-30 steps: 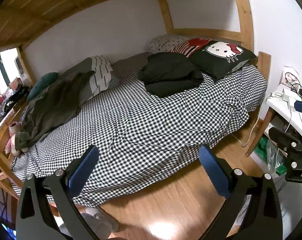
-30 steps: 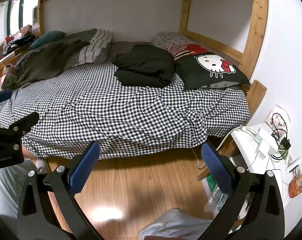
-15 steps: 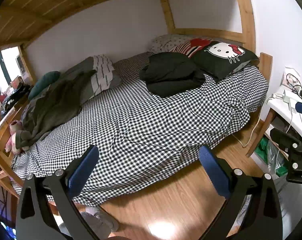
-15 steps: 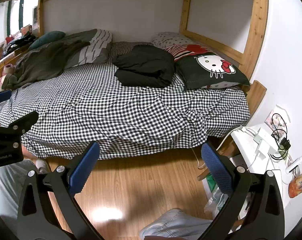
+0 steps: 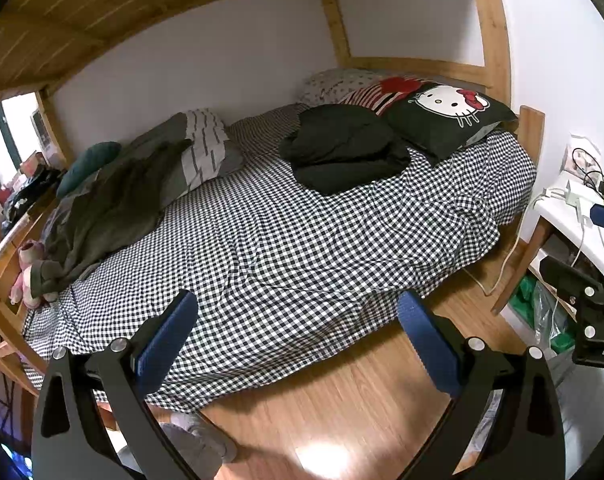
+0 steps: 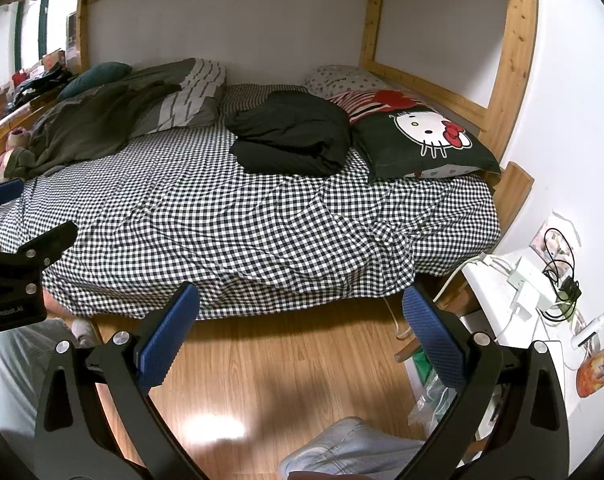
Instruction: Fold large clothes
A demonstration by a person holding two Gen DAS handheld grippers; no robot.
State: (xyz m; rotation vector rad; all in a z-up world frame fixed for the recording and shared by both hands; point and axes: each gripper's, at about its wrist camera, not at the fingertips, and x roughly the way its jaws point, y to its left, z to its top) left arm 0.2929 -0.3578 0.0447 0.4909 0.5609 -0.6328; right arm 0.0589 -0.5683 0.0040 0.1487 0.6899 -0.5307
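Our left gripper and right gripper hang spread and empty short of the bed. The olive garment sprawls along the bed's far-left side, beside the striped pillow. We judge it soft, floppy and fairly light, best pinched at its collar or shoulders

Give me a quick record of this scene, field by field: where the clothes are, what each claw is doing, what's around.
surface: bed with checked sheet
black garment: bundled, touching the cat-print pillow
olive garment: spread loosely at the bed's far end, partly over a striped pillow
left claw: open, empty, above the bed's edge
right claw: open, empty, over the wood floor
side table: white, with cables
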